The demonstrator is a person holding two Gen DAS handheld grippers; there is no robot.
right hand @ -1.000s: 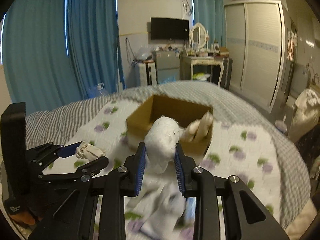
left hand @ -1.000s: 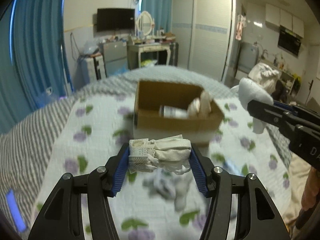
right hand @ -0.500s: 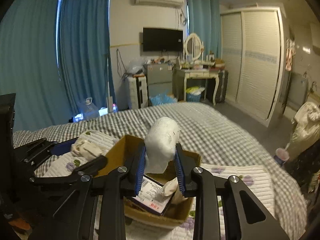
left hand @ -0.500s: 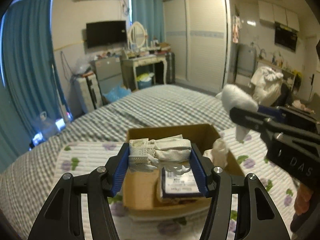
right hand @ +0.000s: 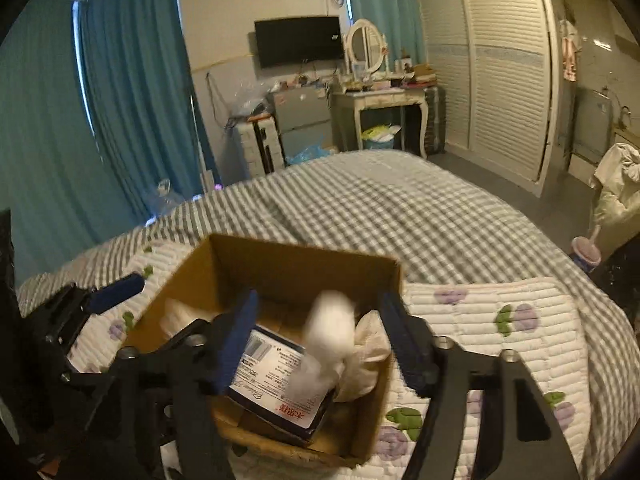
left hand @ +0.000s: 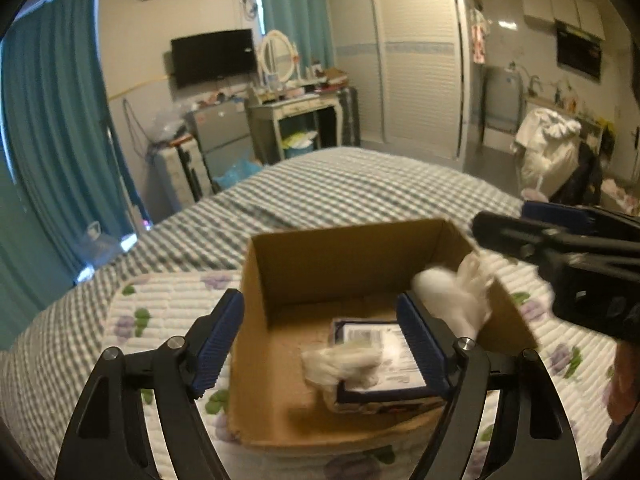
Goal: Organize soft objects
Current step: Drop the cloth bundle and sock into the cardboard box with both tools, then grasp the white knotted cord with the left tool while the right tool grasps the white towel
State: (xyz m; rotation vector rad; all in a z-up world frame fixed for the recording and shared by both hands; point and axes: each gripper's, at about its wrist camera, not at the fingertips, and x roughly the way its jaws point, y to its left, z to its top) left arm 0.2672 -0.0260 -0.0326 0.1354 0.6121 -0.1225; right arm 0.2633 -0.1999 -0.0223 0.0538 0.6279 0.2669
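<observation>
An open cardboard box (left hand: 344, 256) (right hand: 288, 264) stands on the flowered quilt. My left gripper (left hand: 320, 344) is open above the box; a blurred white lace bundle (left hand: 344, 364) is below it, on the dark packet (left hand: 380, 364) inside. My right gripper (right hand: 320, 344) is open above the box too; a blurred white sock (right hand: 330, 328) is between its jaws, free of the pads, over the packet (right hand: 280, 380). That sock (left hand: 452, 300) shows by the box's right wall in the left wrist view. Another cream cloth (right hand: 368, 352) lies in the box.
The flowered quilt (right hand: 500, 320) lies on a grey checked bedspread (left hand: 340, 192). The right gripper's body (left hand: 568, 256) is at the right of the left wrist view; the left gripper (right hand: 80, 312) is at the left of the right wrist view. Furniture stands beyond the bed.
Both grippers have opened over the box. The lace bundle has dropped from the left one and the white sock from the right one; both are blurred inside the box.
</observation>
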